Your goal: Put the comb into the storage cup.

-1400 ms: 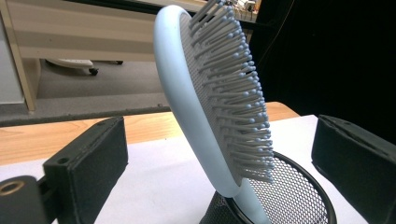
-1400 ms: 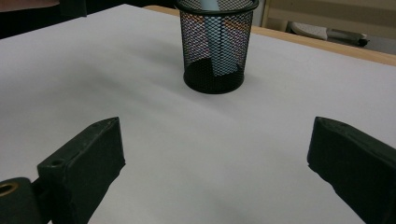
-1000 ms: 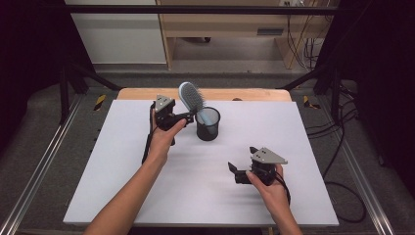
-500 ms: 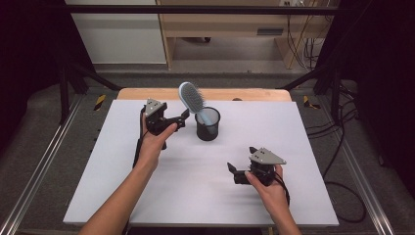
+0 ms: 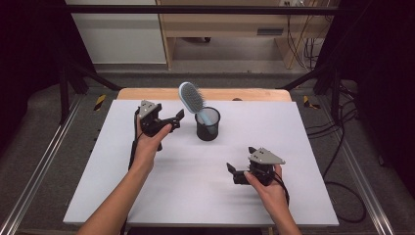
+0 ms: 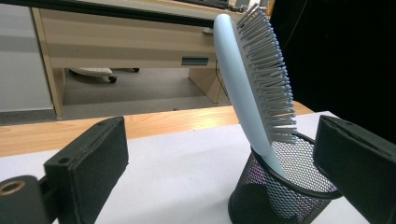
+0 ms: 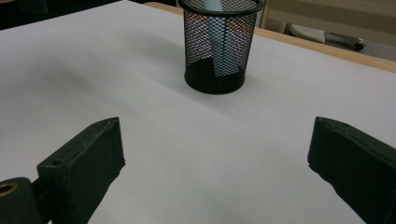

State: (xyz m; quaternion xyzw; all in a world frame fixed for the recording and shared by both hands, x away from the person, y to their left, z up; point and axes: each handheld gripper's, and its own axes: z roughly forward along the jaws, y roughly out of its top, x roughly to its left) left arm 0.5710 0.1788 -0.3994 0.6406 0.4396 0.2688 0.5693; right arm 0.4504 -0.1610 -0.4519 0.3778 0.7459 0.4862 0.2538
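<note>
Hairbrush (image 6: 252, 88): pale blue oval, stiff bristles, leaning handle-down in the cup.
Cup (image 5: 207, 124): black wire mesh, round, sitting far-centre on the matte white tabletop (image 5: 195, 196).
Left claw (image 5: 174, 119): gaping wide, gripping nothing, beside the cup.
Right claw (image 5: 235, 169): spreading wide, holding nothing, nearer the person.

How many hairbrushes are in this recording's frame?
1. The light blue hairbrush stands handle-down in the black mesh cup near the table's far edge, leaning left, just right of the open left gripper. Nothing suggests another is hidden.
</note>
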